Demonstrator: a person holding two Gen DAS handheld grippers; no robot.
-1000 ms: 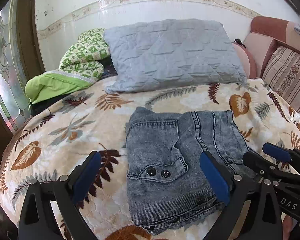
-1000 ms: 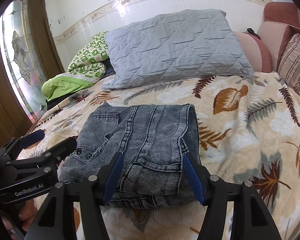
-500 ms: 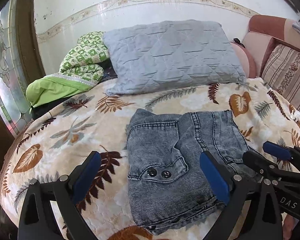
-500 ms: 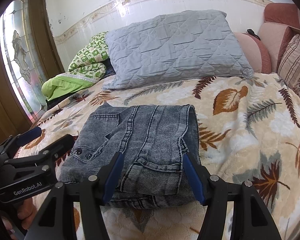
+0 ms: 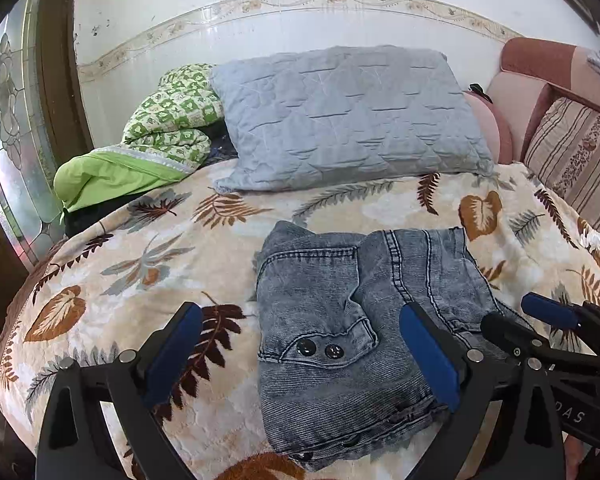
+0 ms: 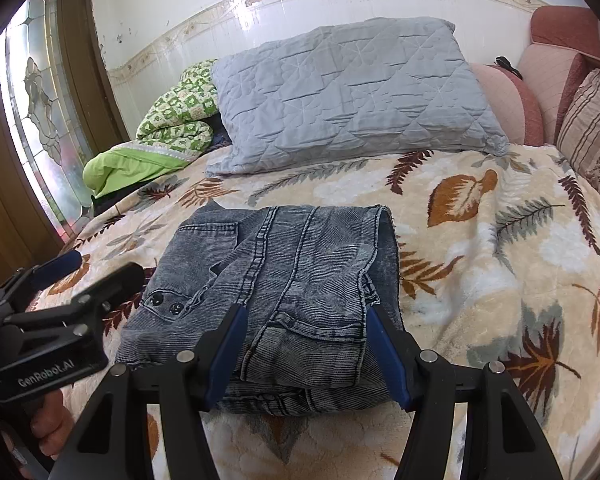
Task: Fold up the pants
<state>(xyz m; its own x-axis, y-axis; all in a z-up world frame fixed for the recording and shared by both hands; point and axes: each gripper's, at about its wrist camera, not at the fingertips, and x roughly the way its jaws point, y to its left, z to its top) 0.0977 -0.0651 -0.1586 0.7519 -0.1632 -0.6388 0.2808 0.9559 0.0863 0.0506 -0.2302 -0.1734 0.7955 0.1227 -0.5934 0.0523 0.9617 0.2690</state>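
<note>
The grey denim pants (image 5: 356, 320) lie folded into a compact stack on the leaf-print bed cover (image 5: 148, 248); they also show in the right wrist view (image 6: 284, 288). My left gripper (image 5: 300, 340) is open and empty, held above the near left part of the stack. My right gripper (image 6: 304, 340) is open and empty, held above the near edge of the stack. Each gripper appears in the other's view: the right gripper (image 5: 540, 320), the left gripper (image 6: 92, 276).
A grey quilted pillow (image 5: 348, 116) leans at the head of the bed. A green patterned blanket (image 5: 152, 144) lies at the far left. A striped cushion (image 5: 580, 160) and pink headboard stand at the right. A stained-glass door (image 6: 40, 120) is on the left.
Both grippers have drawn slightly back and up from the folded pants. The pants have not moved.
</note>
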